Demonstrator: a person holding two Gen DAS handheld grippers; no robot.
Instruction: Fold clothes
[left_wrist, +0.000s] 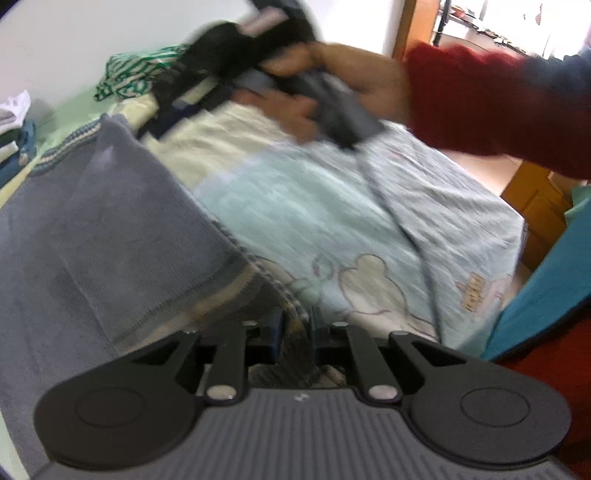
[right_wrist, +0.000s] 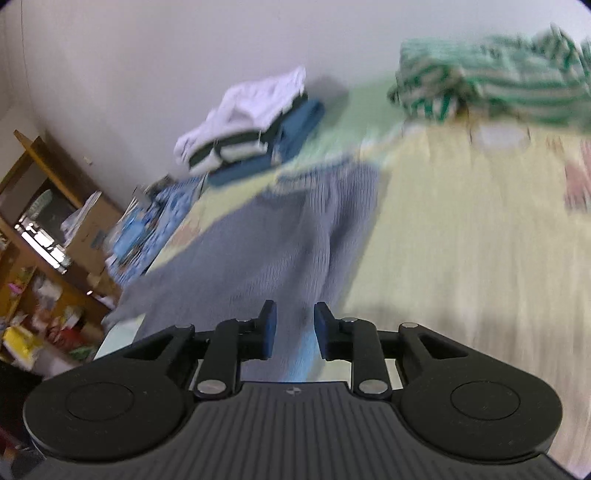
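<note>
A grey knitted sweater (left_wrist: 110, 229) with a pale striped hem lies spread on the bed. My left gripper (left_wrist: 296, 325) is shut on the hem's corner, and striped fabric is pinched between its blue pads. In the right wrist view the same sweater (right_wrist: 295, 229) stretches away across the bed. My right gripper (right_wrist: 294, 328) hovers over it with its jaws apart and nothing pressed between the pads. In the left wrist view a person's hand (left_wrist: 351, 81) in a red sleeve (left_wrist: 498, 103) holds that gripper's dark handle, blurred, above the far side of the bed.
A pale blue and cream bedspread (left_wrist: 314, 206) covers the bed (right_wrist: 461, 258). A crumpled green-striped garment (left_wrist: 129, 74) (right_wrist: 498, 92) lies by the wall. A folded stack (right_wrist: 251, 136) sits at the far corner. Cluttered wooden shelves (right_wrist: 44, 229) and a wooden cabinet (left_wrist: 535, 206) flank the bed.
</note>
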